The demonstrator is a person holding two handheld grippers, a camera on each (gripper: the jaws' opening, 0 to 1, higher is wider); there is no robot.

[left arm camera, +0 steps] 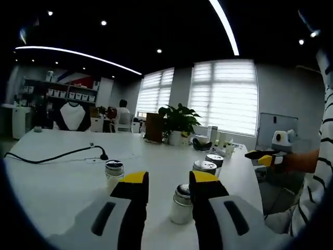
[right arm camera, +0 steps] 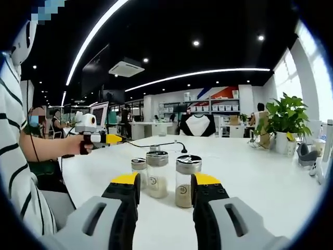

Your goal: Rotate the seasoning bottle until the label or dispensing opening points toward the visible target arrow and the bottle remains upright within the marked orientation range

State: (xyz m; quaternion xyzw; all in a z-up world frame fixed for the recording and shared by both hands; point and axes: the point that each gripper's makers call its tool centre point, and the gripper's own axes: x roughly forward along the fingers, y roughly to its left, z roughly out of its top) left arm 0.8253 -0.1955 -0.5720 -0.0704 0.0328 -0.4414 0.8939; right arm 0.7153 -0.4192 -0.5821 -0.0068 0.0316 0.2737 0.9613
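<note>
Four seasoning bottles stand upright on the white table [left arm camera: 62, 182]. From the left gripper view they read as: nearest bottle [left arm camera: 182, 204] w/ steel cap, seen in the gap btwn the yellow-tipped jaws of the left gripper [left arm camera: 166, 179]; a left bottle [left arm camera: 114, 173] w/ dark-topped cap just left of the left jaw; two far bottles [left arm camera: 210, 163] close together just past the right jaw. Jaws are spread wide, nothing held, tips apart from the nearest bottle.

Right gripper view shows the group from the other side: tall bottle [right arm camera: 157, 174] w/ pale filling btwn the jaws of the right gripper [right arm camera: 166, 181], a steel-capped bottle [right arm camera: 187, 180] w/ tan filling just beside the right jaw, a small bottle [right arm camera: 138, 169] partly behind the left jaw, and a 4th cap [right arm camera: 155, 149] peeking out behind. Jaws wide here too, gripping nothing.

Each view catches the other gripper held off the table edge. Left view also has a black cable [left arm camera: 57, 154] and potted plant [left arm camera: 178, 121]; the right view adds a striped sleeve [right arm camera: 13, 130].

Hard to make out: any arrow or marking on the table, label text, which way the openings face. Bottle bases near the jaws are cut off.
</note>
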